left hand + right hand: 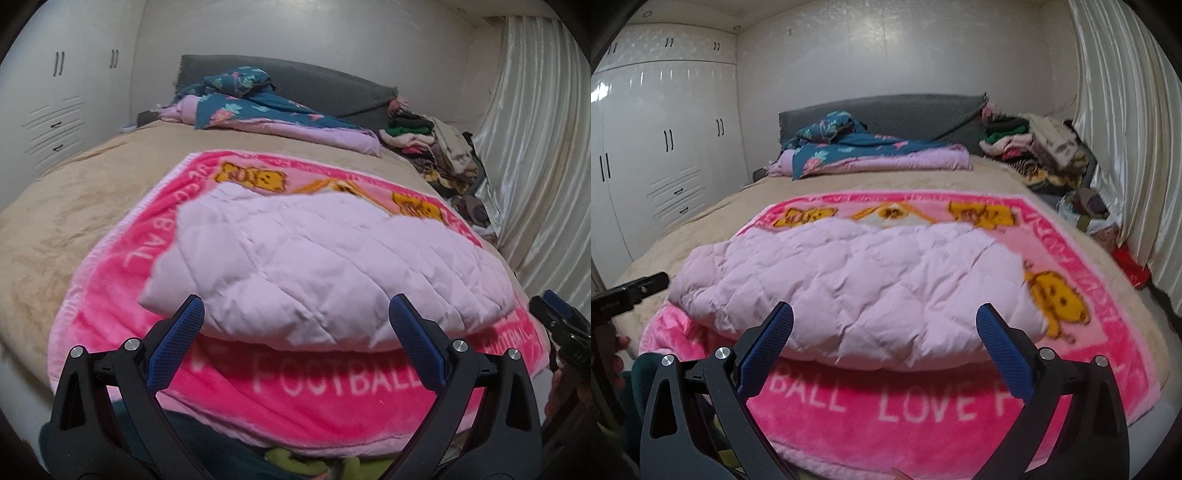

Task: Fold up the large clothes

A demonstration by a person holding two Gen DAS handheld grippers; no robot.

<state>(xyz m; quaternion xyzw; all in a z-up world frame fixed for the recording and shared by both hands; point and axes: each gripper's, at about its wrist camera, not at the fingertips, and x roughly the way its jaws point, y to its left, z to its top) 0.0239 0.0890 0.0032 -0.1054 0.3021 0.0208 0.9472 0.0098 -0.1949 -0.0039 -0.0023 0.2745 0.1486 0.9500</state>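
So, status:
Garment: lilac quilted jacket (325, 266), folded bundle lying on the pink blanket (295, 398) on the bed (74, 192).
Handling: looks light, puffy, slick; probably springs open.
Grip: near folded edge, pinch deep through all layers.
Fingers: my left gripper (295, 317) and right gripper (884, 321) both spread, holding nothing.

The pale lilac quilted padded garment (849, 288) looked matt and puffy with stitched seams. The hot-pink plush blanket (923, 417) looked fleecy. The beige bedspread (74, 206) seemed velvety, the cream curtain (1123, 129) satiny, the white wardrobe doors (665, 147) glossy.
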